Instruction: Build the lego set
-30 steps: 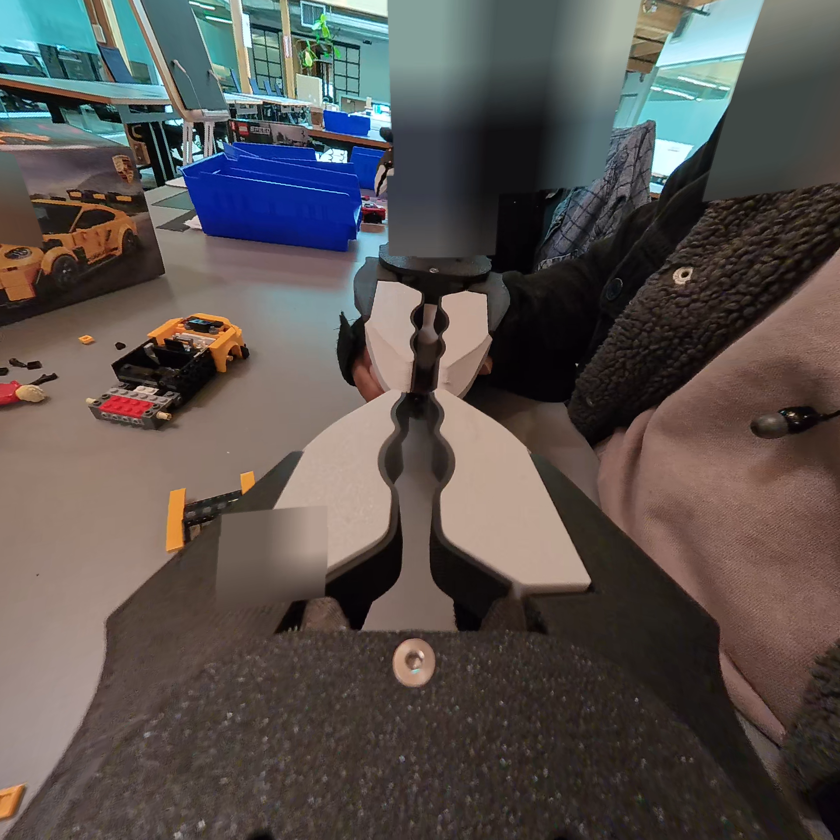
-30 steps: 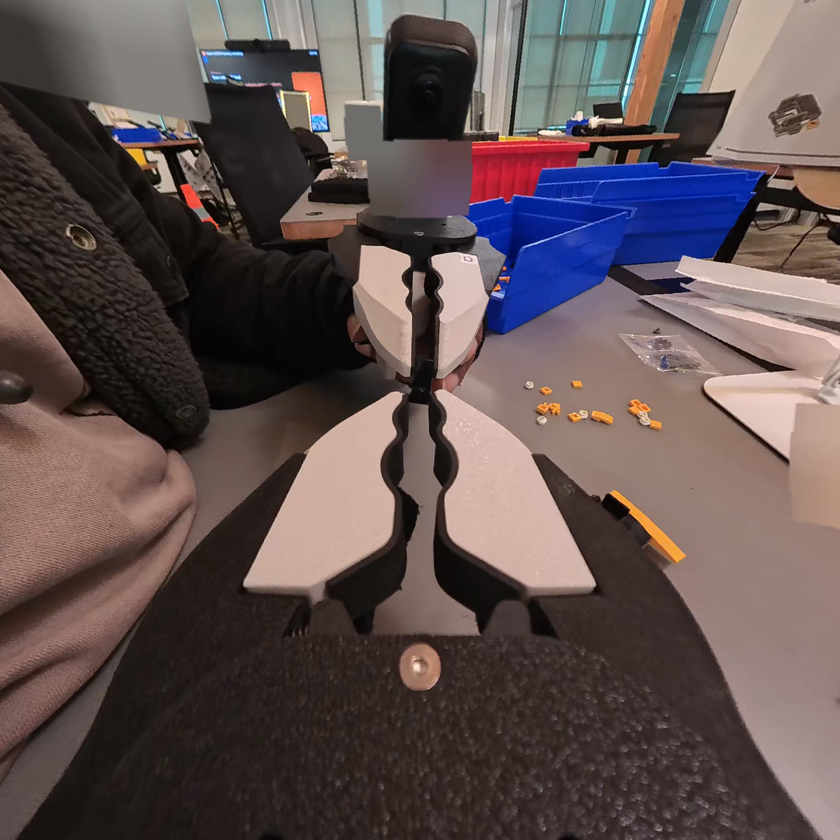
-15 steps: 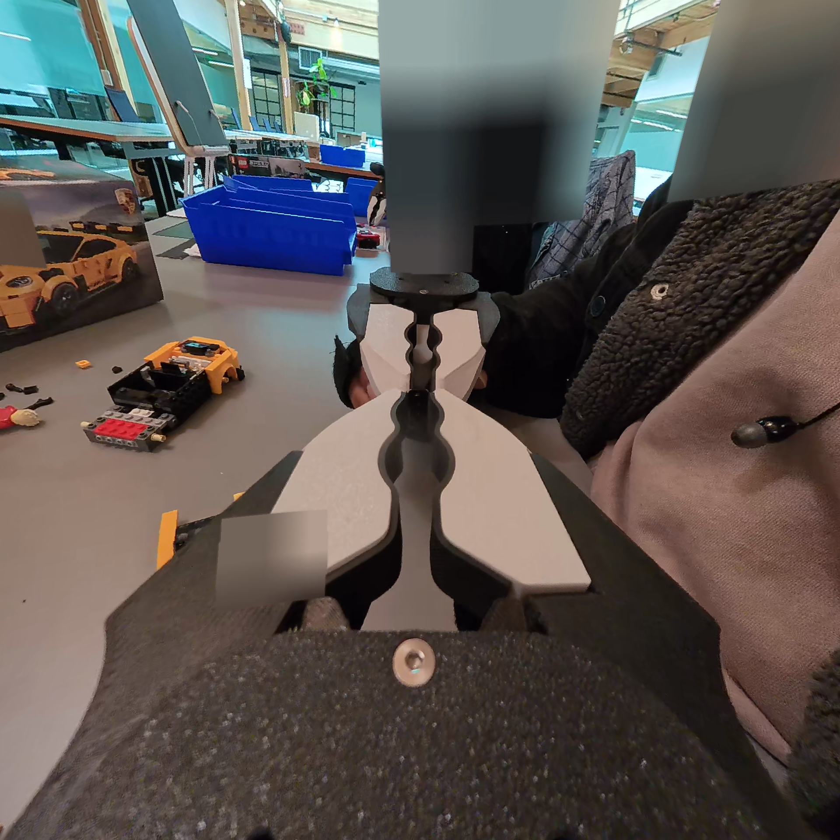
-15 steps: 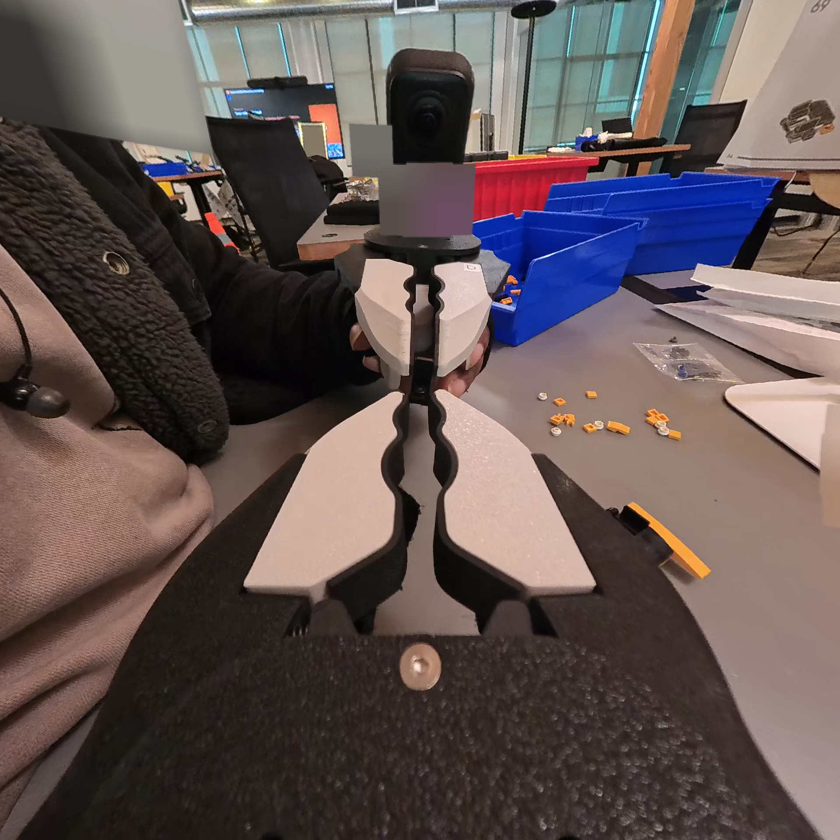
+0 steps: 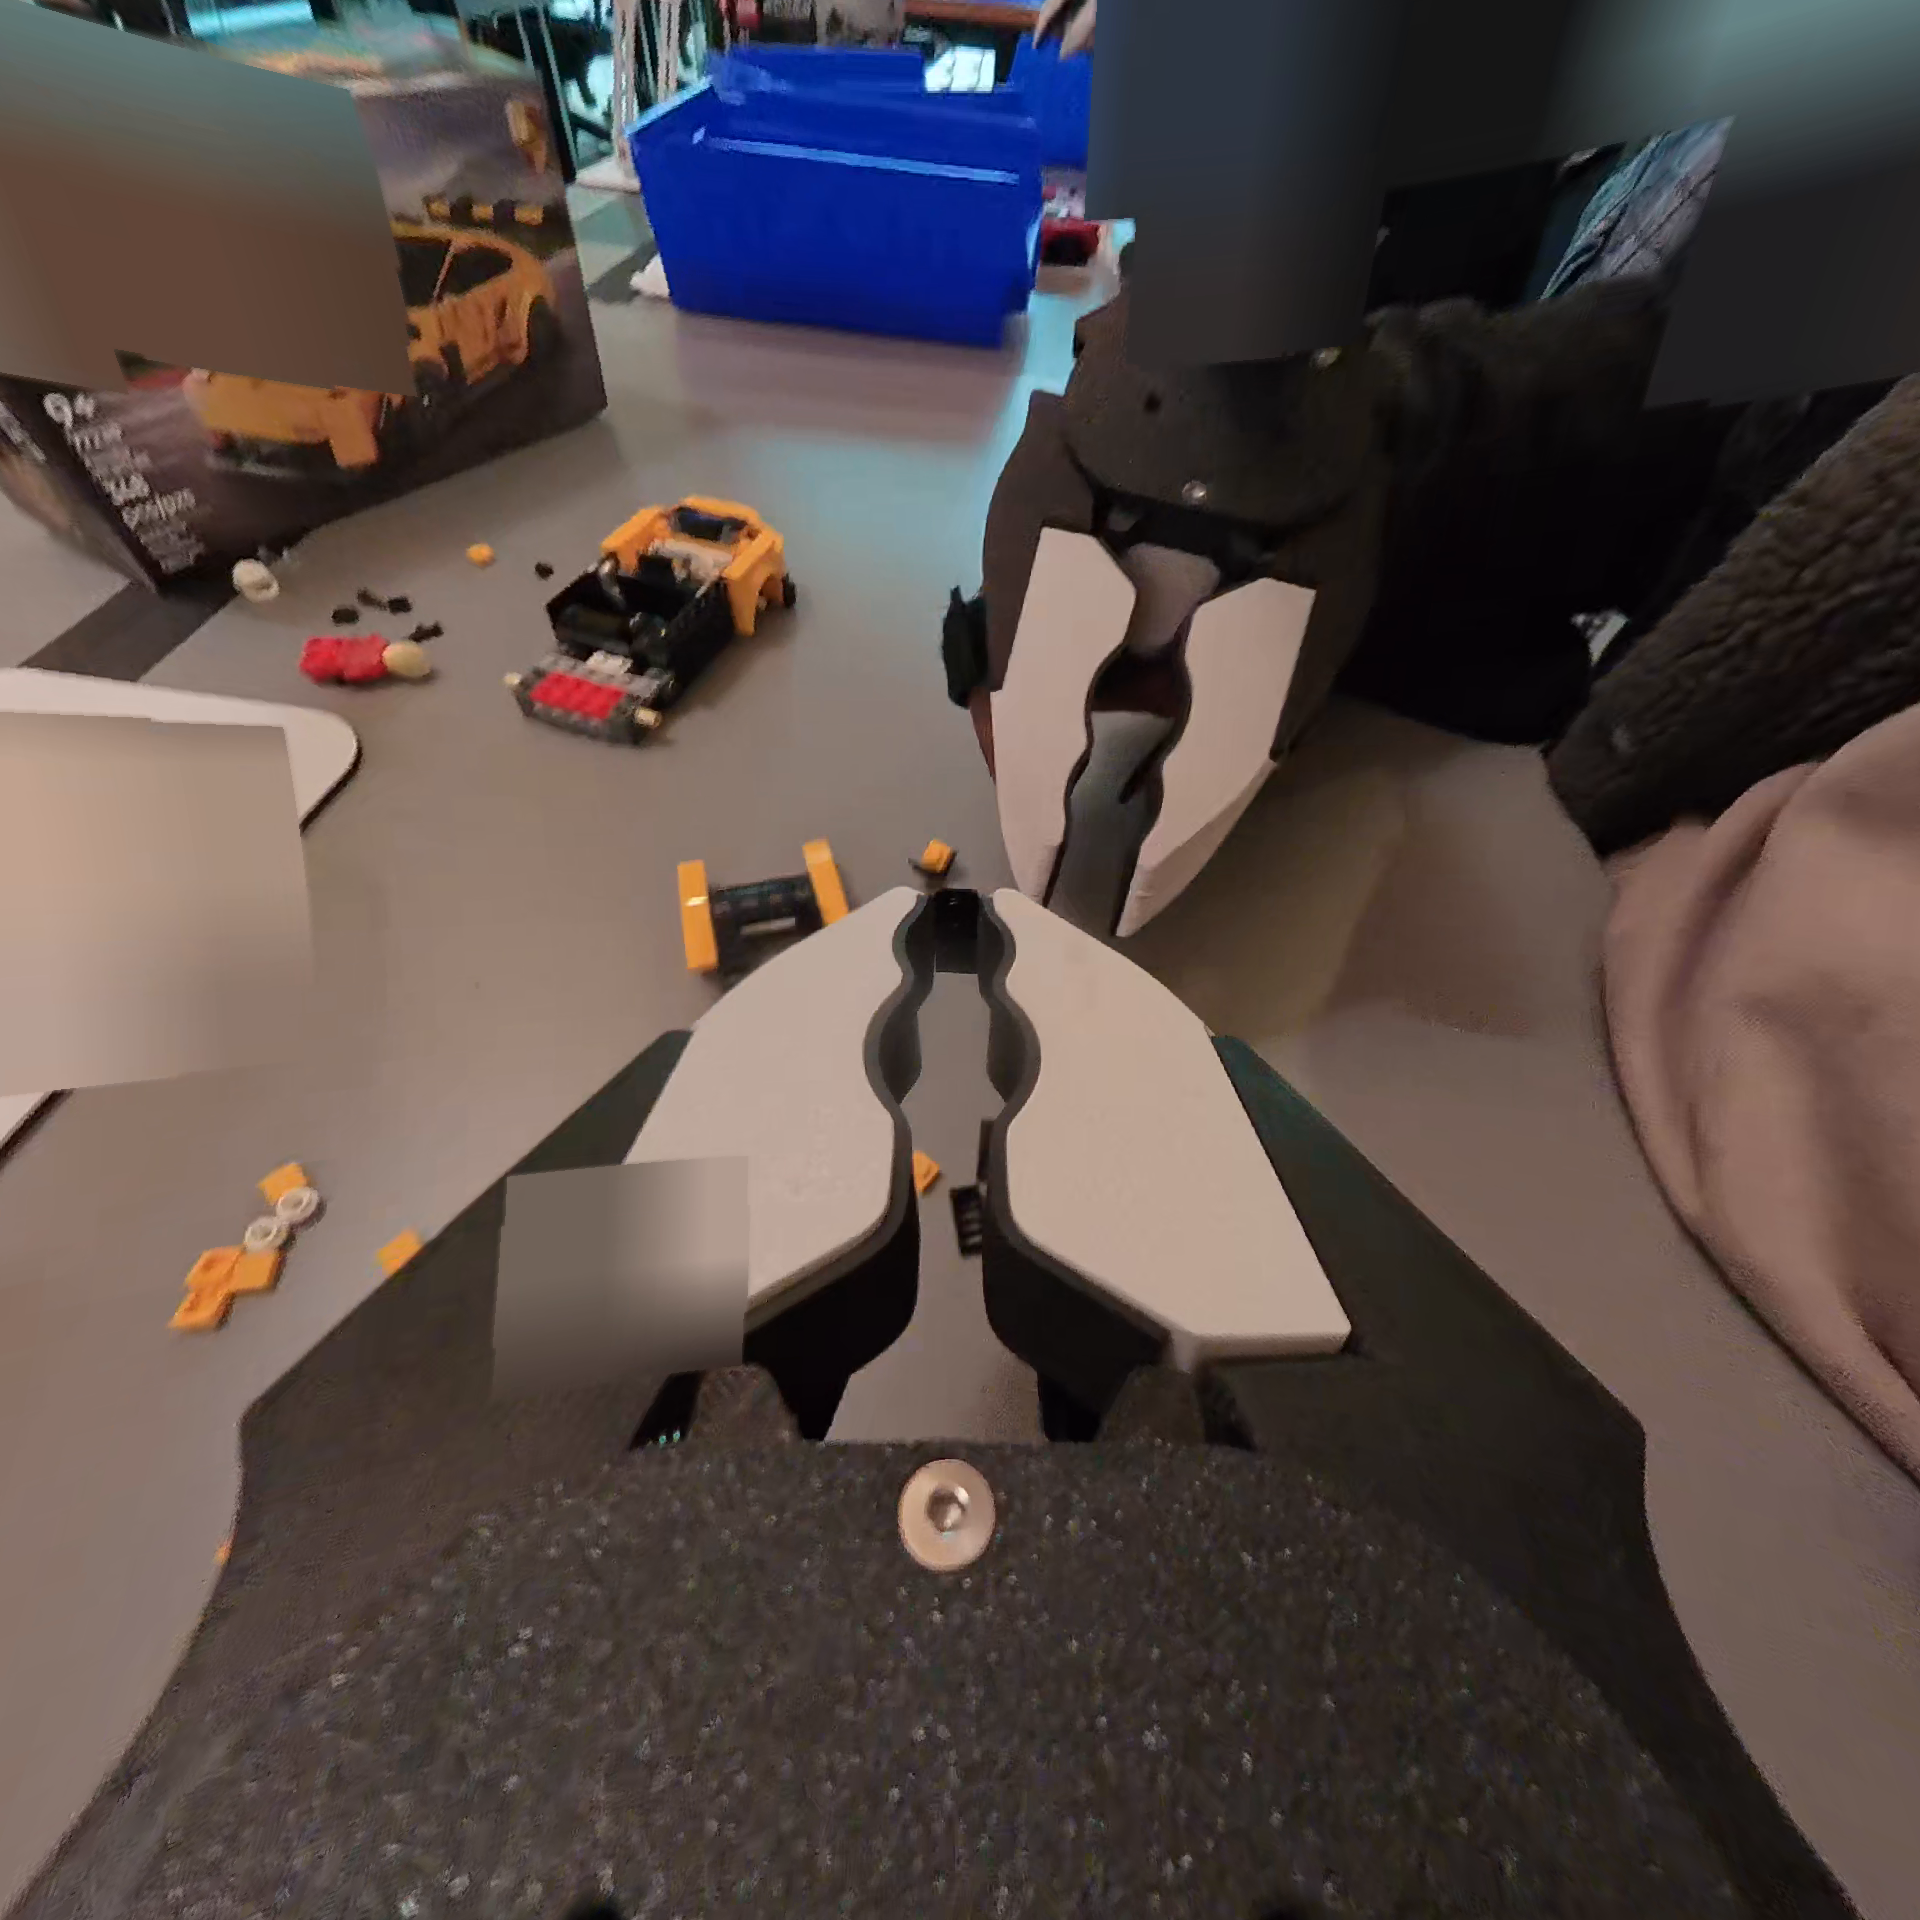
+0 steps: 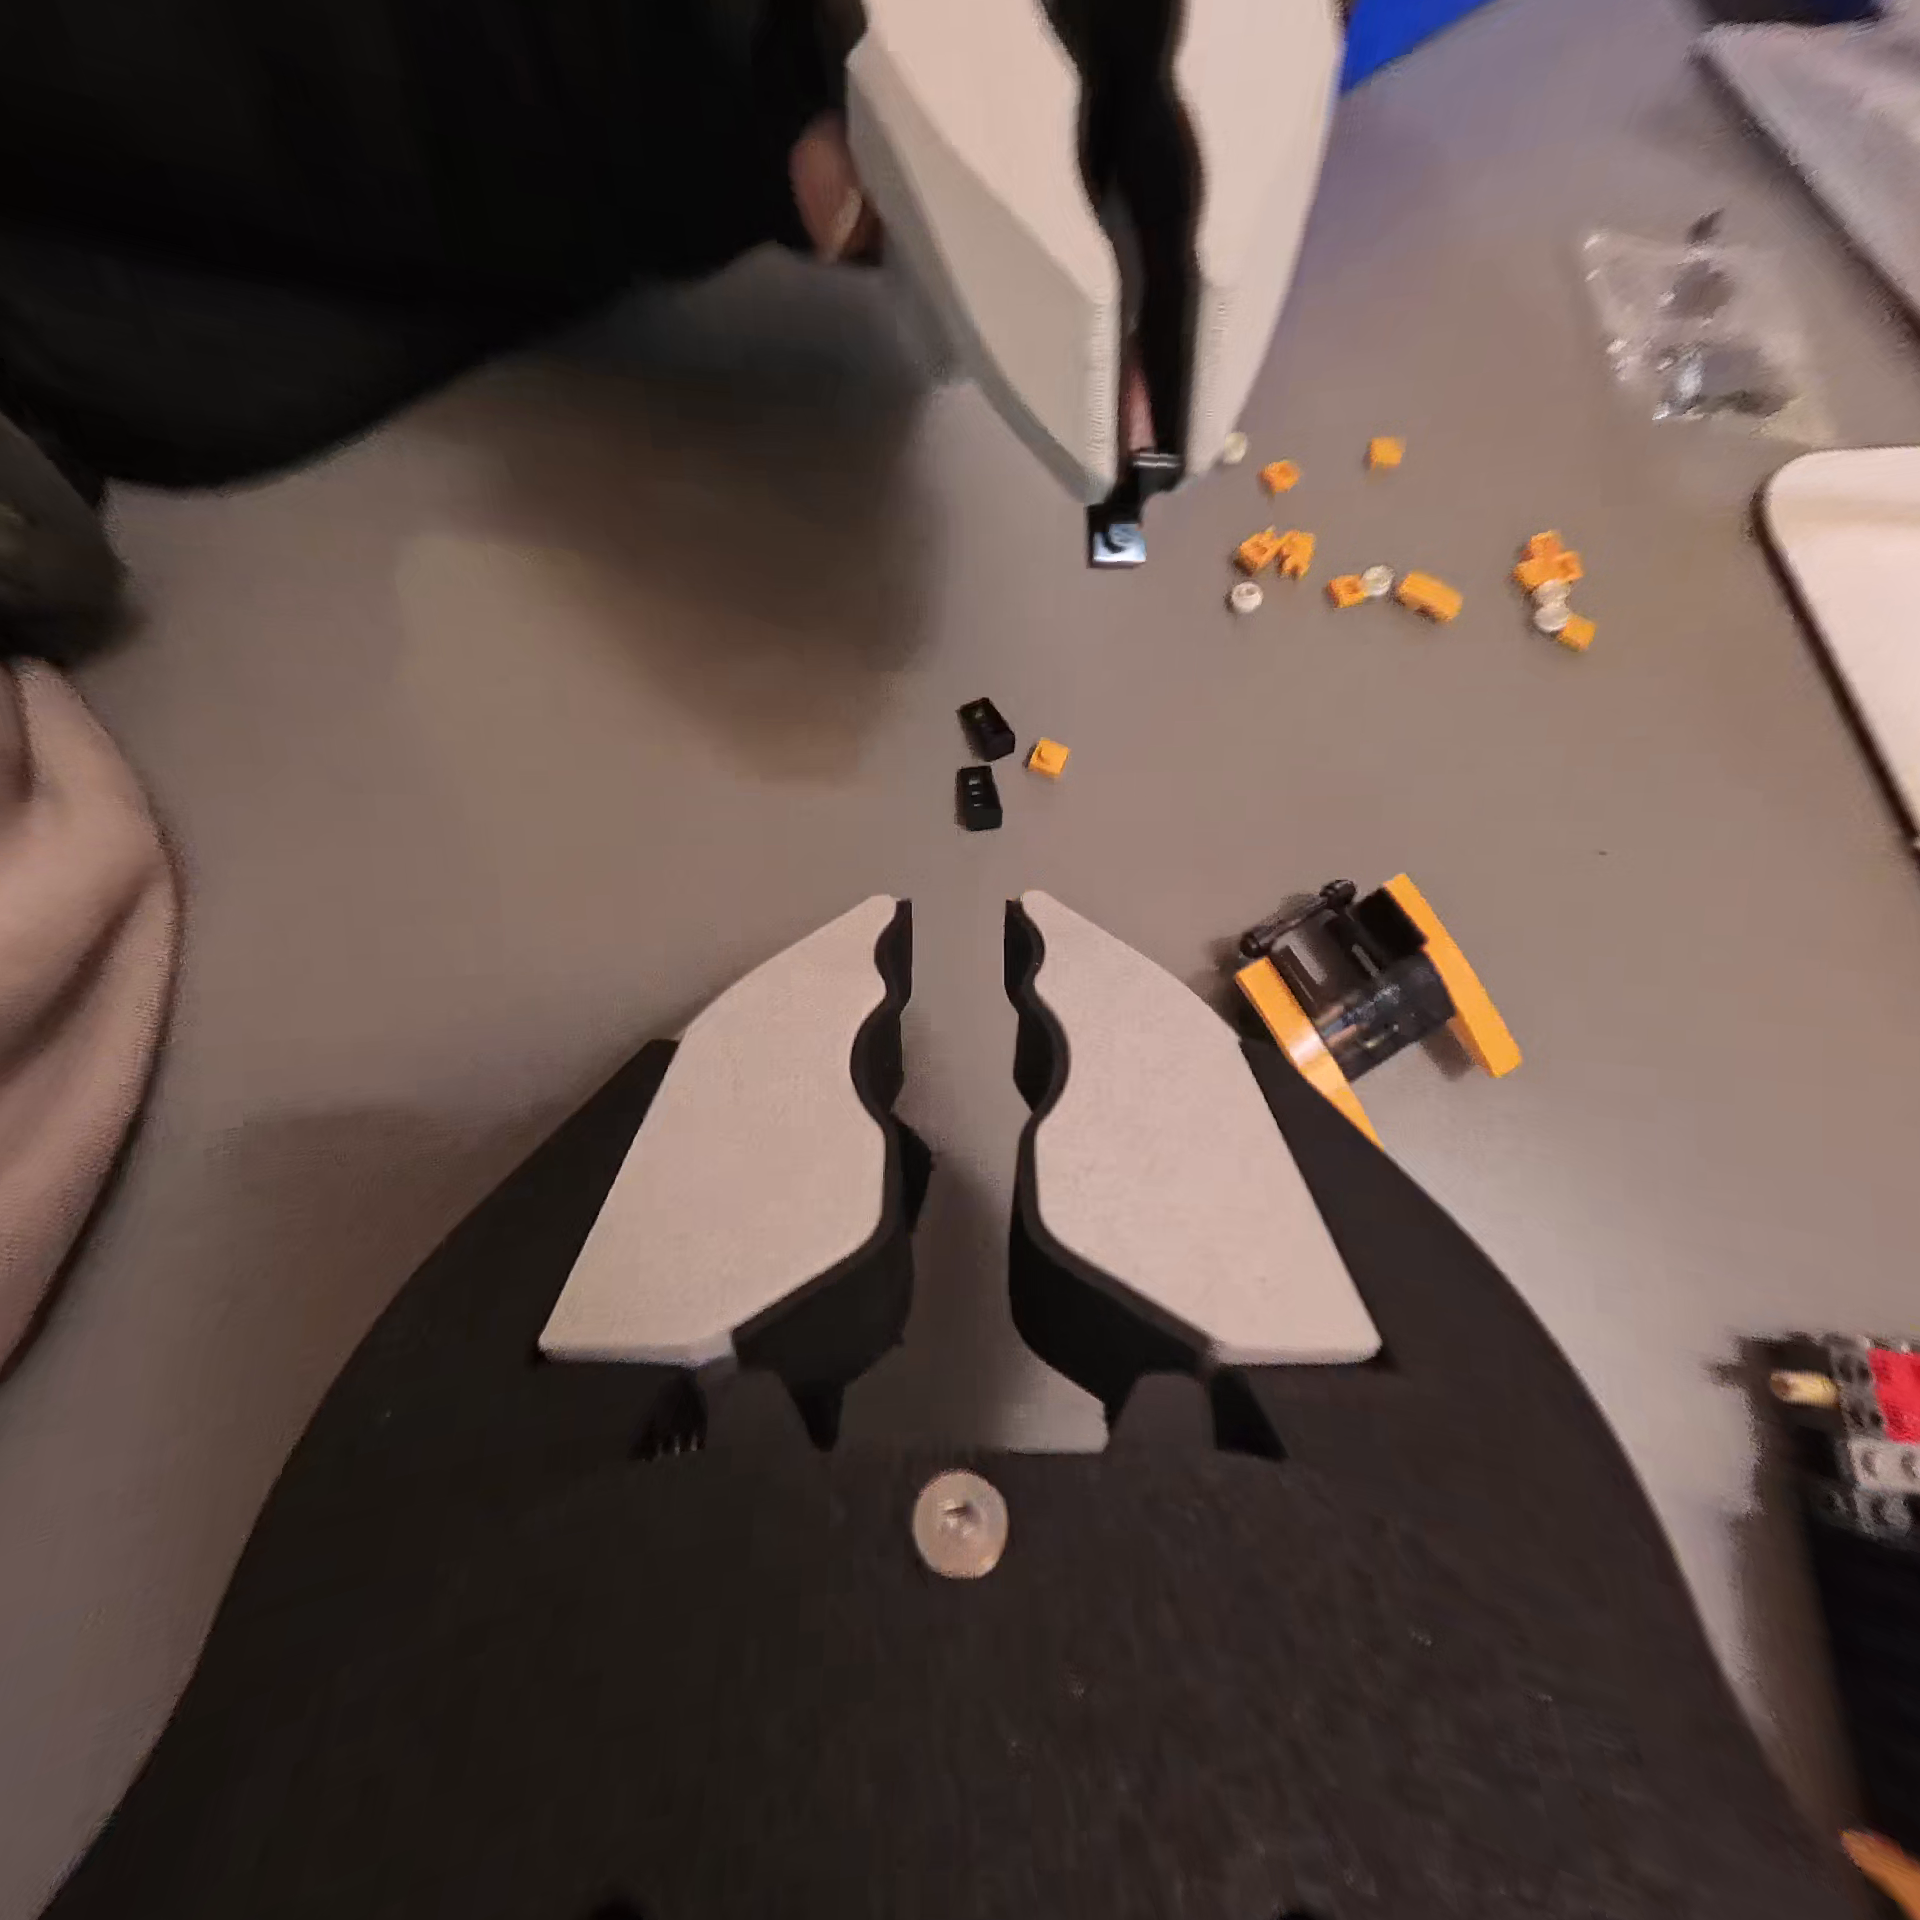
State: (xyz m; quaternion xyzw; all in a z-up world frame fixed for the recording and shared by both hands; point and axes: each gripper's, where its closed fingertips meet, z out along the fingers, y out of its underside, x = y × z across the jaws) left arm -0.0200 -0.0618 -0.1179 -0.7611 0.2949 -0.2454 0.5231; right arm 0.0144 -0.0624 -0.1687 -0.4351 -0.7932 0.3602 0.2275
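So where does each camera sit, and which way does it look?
Left wrist view: on the left gripper, facing across the grey table toward the half-built car; its fingers show, pinching a black piece.
Right wrist view: on the right gripper, tilted down at two loose black pieces; its open fingers show.
Shared: the orange-and-black sub-assembly, and each other's gripper.

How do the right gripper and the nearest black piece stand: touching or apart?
Apart. Right wrist view shows bare table between right gripper and black piece.
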